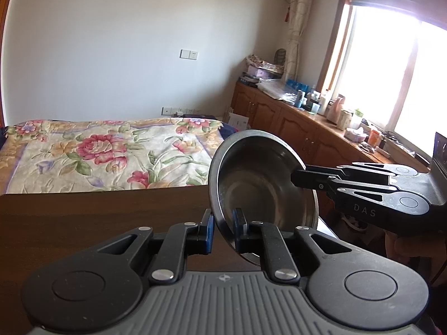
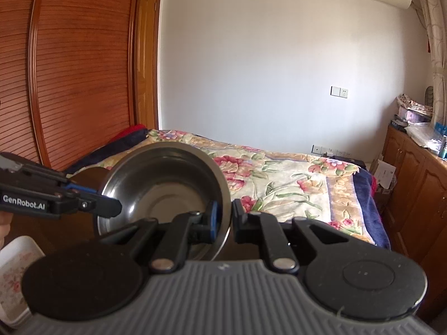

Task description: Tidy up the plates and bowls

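1. In the left wrist view, the brown worktop (image 1: 97, 217) is seen across the lower left of the frame, with a flowered bed (image 1: 106, 150) behind it.
2. Right of centre in that view, a steel bowl (image 1: 259, 184) is held in the air, tipped on edge so that its hollow faces the camera; it is not resting on the worktop.
3. At the lower centre, the near rim of the bowl is pinched by the left hand-held gripper (image 1: 223, 230), one blue pad (image 1: 208, 229) outside the wall and the other inside.
4. From the right edge of the frame, the right hand-held gripper (image 1: 300, 178) is brought in, and its fingers are closed over the far rim of the bowl.
5. In the right wrist view, a white tray (image 2: 16, 268) with a flower pattern is seen at the lower left.
6. The same bowl (image 2: 164, 189) is seen left of centre there, its rim clamped by the right hand-held gripper (image 2: 225, 219).
7. The two-sided hold is judged to be a handover or a steadying of the tilted bowl before it is put away.
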Available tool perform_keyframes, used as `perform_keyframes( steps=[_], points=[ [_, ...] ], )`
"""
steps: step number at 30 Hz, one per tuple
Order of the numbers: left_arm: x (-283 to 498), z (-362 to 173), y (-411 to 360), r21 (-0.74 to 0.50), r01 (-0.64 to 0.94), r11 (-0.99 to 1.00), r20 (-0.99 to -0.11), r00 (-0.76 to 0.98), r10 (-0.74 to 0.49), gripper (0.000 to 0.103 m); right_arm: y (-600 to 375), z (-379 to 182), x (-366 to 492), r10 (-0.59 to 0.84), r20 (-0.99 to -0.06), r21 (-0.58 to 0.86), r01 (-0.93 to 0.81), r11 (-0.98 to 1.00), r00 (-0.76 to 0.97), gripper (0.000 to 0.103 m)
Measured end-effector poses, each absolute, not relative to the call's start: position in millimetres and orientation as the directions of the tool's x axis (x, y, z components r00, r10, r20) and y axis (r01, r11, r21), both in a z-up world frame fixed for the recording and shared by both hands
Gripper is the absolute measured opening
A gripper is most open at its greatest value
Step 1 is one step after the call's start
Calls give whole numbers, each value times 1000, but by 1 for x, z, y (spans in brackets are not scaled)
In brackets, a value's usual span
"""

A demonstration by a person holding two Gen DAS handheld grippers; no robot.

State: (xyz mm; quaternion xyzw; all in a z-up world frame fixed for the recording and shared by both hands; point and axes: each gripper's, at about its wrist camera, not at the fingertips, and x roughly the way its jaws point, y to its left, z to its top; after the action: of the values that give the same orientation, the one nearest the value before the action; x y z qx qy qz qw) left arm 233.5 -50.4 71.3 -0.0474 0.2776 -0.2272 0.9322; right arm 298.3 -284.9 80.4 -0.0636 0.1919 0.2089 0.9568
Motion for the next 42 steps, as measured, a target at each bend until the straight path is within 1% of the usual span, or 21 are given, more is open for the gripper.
perform_keyframes(
  steps=[20, 31, 42],
  points=[
    [164, 54, -52, -216, 460, 861, -489, 713, -503, 14, -289, 70, 234, 328, -414, -61, -386, 921, 849, 13],
    [131, 28, -55, -223, 482, 847, -520, 676, -522, 14, -292, 42, 205, 316, -452, -33, -369, 929, 834, 14],
    [121, 12, -57, -212, 484, 849, -551, 658, -513, 14, -293, 26, 195, 325, -480, -11, -376, 927, 815, 14]
  ],
)
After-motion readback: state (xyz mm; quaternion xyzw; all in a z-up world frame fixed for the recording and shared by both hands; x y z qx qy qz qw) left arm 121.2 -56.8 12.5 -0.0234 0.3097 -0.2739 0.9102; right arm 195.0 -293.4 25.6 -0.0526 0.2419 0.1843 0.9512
